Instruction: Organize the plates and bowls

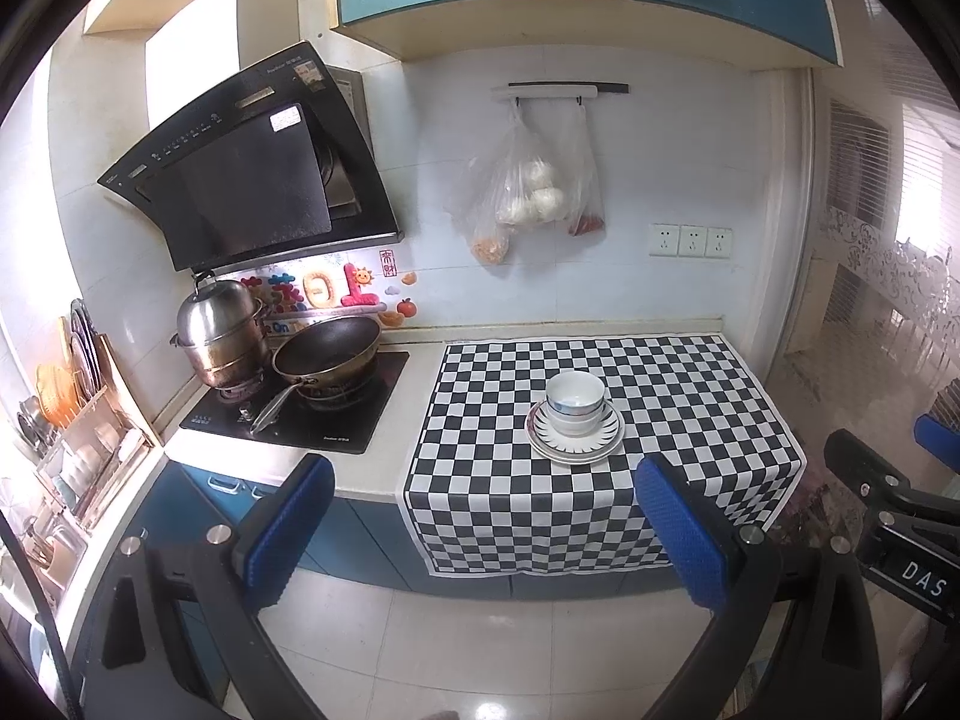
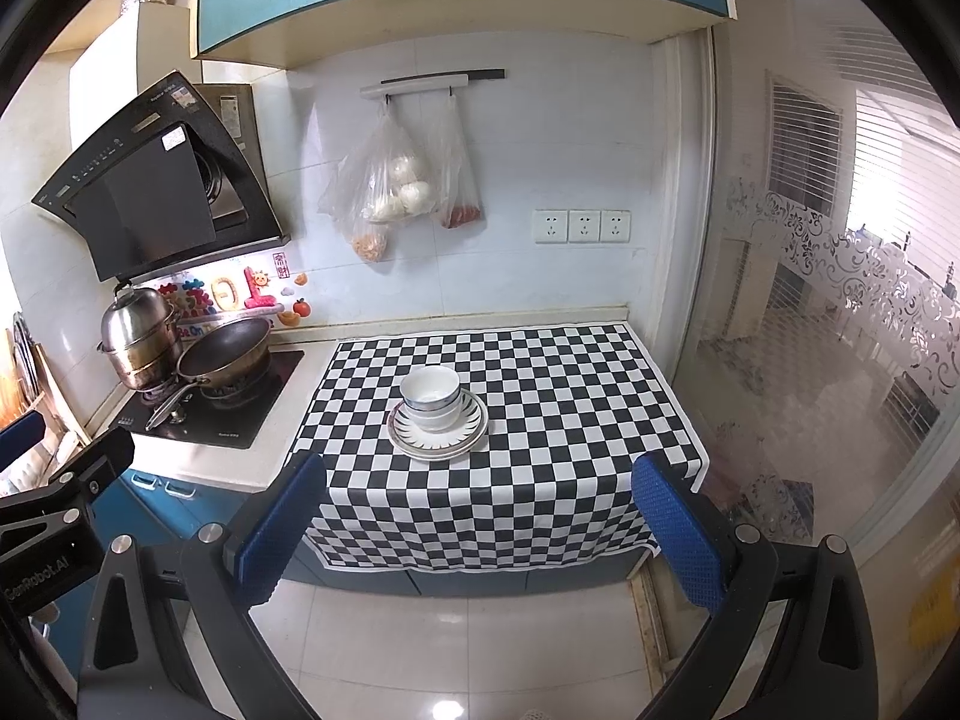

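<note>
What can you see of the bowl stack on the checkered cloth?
The bowl stack is white, glossy, ceramic-looking bowls nested upright, at least two, with the exact count unclear. The top one has a thin blue line inside the rim and looks empty. The stack sits slightly left of centre on stacked white plates with a dark rayed rim pattern, on the black-and-white checkered cloth. Only the plates touch it; both grippers are well clear of it.

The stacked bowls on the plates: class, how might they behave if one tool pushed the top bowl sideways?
The bowls look glazed ceramic, so probably hard, slippery and breakable. Nested loosely and standing taller than the plates beneath, the top bowl would likely slide or tip. The checkered cloth overhangs the counter edge and might drag along.
</note>
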### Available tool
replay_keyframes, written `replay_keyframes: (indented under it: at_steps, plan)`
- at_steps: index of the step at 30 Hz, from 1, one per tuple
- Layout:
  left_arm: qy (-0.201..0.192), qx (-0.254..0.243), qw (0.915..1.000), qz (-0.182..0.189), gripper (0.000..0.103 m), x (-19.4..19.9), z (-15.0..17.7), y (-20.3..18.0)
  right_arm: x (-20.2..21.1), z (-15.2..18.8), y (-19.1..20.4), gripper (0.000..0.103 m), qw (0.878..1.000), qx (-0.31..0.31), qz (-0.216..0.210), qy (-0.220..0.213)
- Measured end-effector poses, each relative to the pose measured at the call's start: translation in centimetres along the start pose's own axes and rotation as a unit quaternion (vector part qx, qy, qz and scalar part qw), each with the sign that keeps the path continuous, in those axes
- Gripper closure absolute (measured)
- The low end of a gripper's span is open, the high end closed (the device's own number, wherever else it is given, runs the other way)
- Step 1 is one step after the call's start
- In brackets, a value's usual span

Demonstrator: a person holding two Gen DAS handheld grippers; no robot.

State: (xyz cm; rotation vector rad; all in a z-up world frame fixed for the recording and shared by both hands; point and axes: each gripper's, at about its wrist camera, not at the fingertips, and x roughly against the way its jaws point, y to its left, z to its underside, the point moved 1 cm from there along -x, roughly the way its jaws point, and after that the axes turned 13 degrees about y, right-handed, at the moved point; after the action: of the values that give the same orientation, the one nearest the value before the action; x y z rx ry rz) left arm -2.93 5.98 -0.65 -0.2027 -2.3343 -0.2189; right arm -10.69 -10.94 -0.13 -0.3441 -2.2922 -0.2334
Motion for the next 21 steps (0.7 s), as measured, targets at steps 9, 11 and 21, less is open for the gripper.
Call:
replay_keyframes:
  at_steps: [9, 11, 21]
  plan:
    - [0.001, 0.002, 1.0000, -0.001, 0.000, 0.0, -0.1, -0.1, 0.1, 0.3, 0.5, 0.000, 1.000, 0.002, -0.001, -0.002]
    - [0.002, 0.002, 1.0000, -0.001, 0.000, 0.0, -0.1, -0.2, 0.2, 0.3, 0.6, 0.000, 1.000, 0.002, 0.000, -0.002]
    - [0.003, 0.007, 1.0000, -0.004, 0.000, 0.0, -0.1, -0.2, 0.4, 0.6, 1.2, 0.000, 1.000, 0.006, 0.000, -0.001]
